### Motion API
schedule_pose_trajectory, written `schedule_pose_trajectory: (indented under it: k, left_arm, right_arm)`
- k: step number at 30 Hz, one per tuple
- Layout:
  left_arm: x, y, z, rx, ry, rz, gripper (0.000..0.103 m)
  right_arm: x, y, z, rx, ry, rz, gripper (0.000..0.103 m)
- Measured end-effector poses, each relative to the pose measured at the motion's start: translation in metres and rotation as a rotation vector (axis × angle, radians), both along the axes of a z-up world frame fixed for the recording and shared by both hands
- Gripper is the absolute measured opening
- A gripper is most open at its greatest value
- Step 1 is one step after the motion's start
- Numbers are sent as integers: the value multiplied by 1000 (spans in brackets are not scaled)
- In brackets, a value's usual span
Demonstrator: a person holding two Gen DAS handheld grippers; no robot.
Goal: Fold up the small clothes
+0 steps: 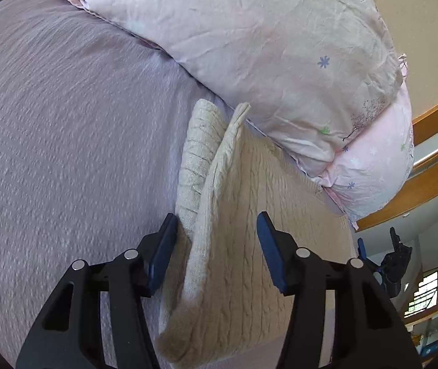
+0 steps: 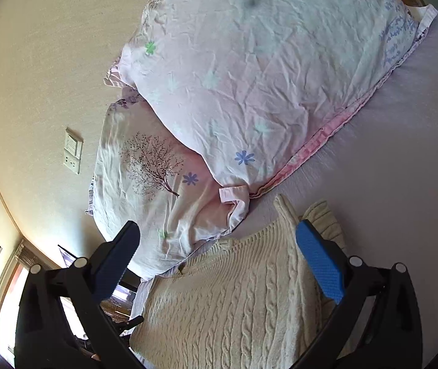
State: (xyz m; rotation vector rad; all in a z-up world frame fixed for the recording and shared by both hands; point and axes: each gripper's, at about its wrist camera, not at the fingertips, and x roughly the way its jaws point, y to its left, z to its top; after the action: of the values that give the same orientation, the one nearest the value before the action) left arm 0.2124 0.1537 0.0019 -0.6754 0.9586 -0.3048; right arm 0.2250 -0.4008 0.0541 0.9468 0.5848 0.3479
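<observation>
Left gripper [image 1: 217,246]: jaws spread wide, nothing pinched; a raised fold of the cream cable-knit sweater [image 1: 249,246] stands between the blue pads [image 1: 163,252], and the left pad sits just beside the ribbed sleeve [image 1: 197,153]. Right gripper [image 2: 216,264]: jaws likewise spread, poised over the sweater [image 2: 234,307] and holding nothing. The sweater lies on the lavender bedsheet [image 1: 65,123], its far edge beside the two pink floral pillows [image 2: 249,77]; a wall switch plate [image 2: 73,150] shows at left.

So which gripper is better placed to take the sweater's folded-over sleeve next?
Left, probably. The left gripper is open with the raised sleeve between its fingers, while the open right gripper sits over the sweater body.
</observation>
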Motion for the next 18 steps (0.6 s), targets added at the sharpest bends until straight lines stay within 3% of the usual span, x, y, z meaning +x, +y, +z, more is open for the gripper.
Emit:
schedule_pose_trajectory:
  k: [3, 4, 5, 7, 10, 14, 17, 18]
  left_arm:
    - [-3, 8, -8, -74, 42, 94, 39]
    - [-2, 9, -14, -131, 82, 106, 22]
    - [-1, 8, -20, -188, 112, 108, 20]
    - [-3, 1, -8, -197, 93, 108, 18]
    - [-4, -38, 32, -254, -1, 2, 17]
    - [7, -129, 78, -419, -131, -187, 16]
    - [26, -221, 74, -566, -122, -323, 17]
    - [34, -252, 64, -611, -82, -358, 17]
  right_arm:
    - [2, 2, -2, 46, -8, 41, 101]
    - [3, 4, -2, 61, -7, 56, 101]
    - [4, 5, -1, 65, -6, 67, 101]
    - [4, 8, 3, 50, -12, 84, 101]
    - [0, 9, 13, 12, -34, 78, 101]
    - [-9, 0, 25, -49, -64, 30, 101]
    - [-9, -6, 27, -139, -36, -4, 101]
    - [-8, -10, 25, -165, -20, -4, 101]
